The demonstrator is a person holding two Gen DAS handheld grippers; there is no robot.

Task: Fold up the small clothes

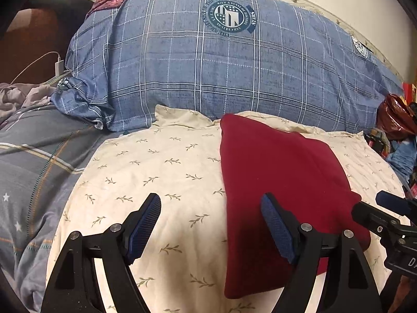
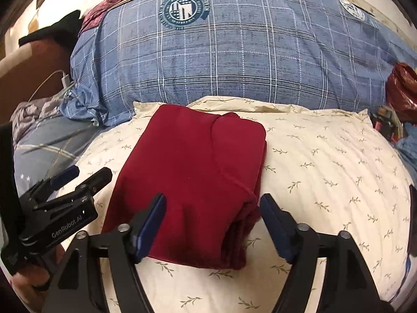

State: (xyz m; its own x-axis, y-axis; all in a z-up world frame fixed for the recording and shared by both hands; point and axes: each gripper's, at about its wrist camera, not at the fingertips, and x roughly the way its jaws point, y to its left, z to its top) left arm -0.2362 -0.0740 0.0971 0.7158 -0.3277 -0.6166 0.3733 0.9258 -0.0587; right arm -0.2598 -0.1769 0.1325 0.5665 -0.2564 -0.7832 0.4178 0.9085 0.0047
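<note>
On the cream leaf-print cover [image 2: 325, 172] I hold my left gripper [image 1: 211, 224] and right gripper [image 2: 212, 224] spread and empty over the folded red garment [image 2: 192, 182], the blue plaid pillow [image 2: 234, 60] at twelve o'clock, and I reckon a snagged pad could drag the stacked folds open.

Cream leaf-print pillow [image 1: 161, 172] in the middle, blue plaid pillow [image 1: 234, 70] with a round emblem [image 1: 229, 15] behind it, grey striped sheet [image 1: 34, 161] at left, white charger [image 1: 58, 65] with cable, shiny red bag [image 1: 396, 117] at right
</note>
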